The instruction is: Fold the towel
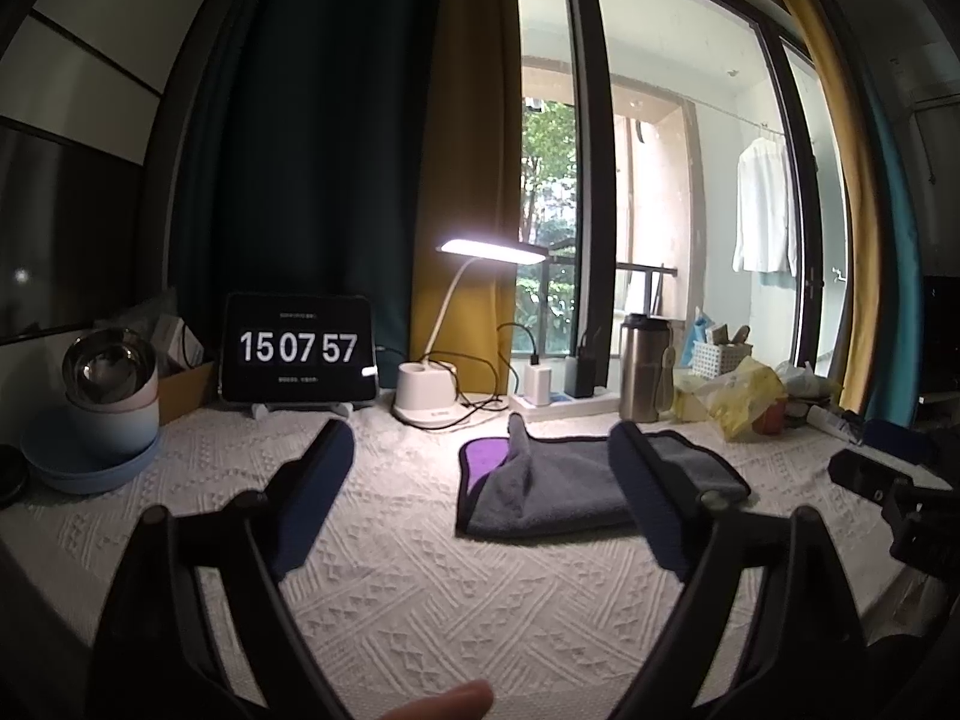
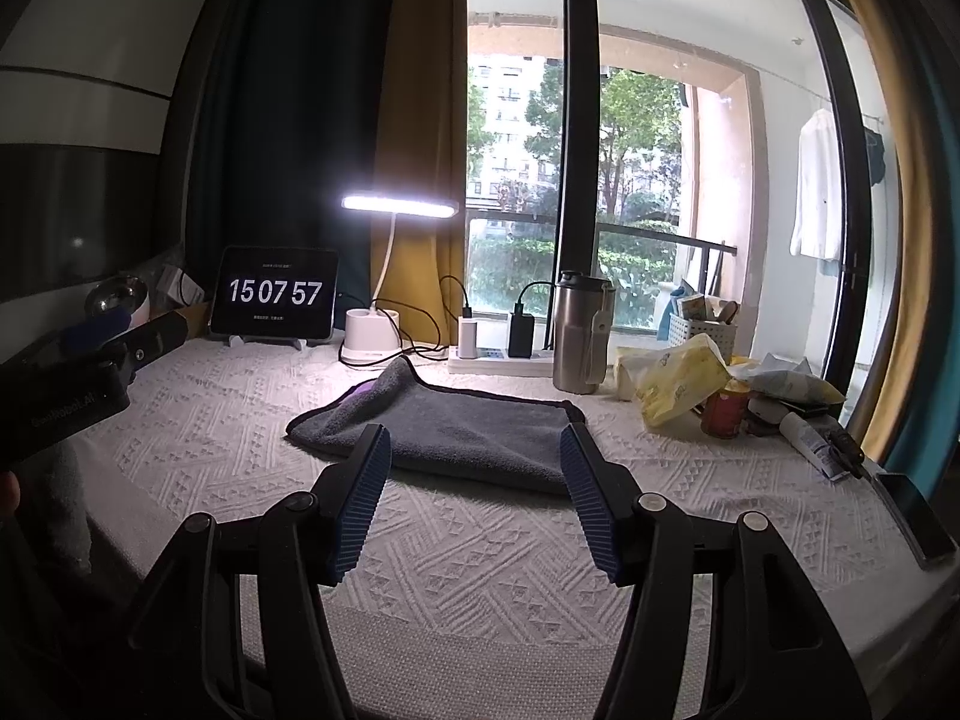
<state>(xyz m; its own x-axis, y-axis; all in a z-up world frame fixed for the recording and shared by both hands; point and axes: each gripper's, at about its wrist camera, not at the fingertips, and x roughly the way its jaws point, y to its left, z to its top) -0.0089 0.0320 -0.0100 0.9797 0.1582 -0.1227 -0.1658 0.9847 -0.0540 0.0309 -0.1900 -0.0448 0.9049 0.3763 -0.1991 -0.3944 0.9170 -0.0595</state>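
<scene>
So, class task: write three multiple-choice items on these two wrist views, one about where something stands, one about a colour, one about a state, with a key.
1. Where does the steel tumbler stand?
A. On the towel
B. Behind the towel, beside the power strip
C. Left of the tablet clock

2. What colour shows on the towel's underside where a corner is turned up?
A. Purple
B. Red
C. Green

3. What state is the right gripper in?
A. Shut on the towel
B. Shut on nothing
C. Open, holding nothing

Key: 1 B, the tumbler sits past the towel's far edge, next to the strip. 2 A, a purple patch shows in the left wrist view. 3 C, its jaws stand wide apart, short of the towel's near edge.
</scene>
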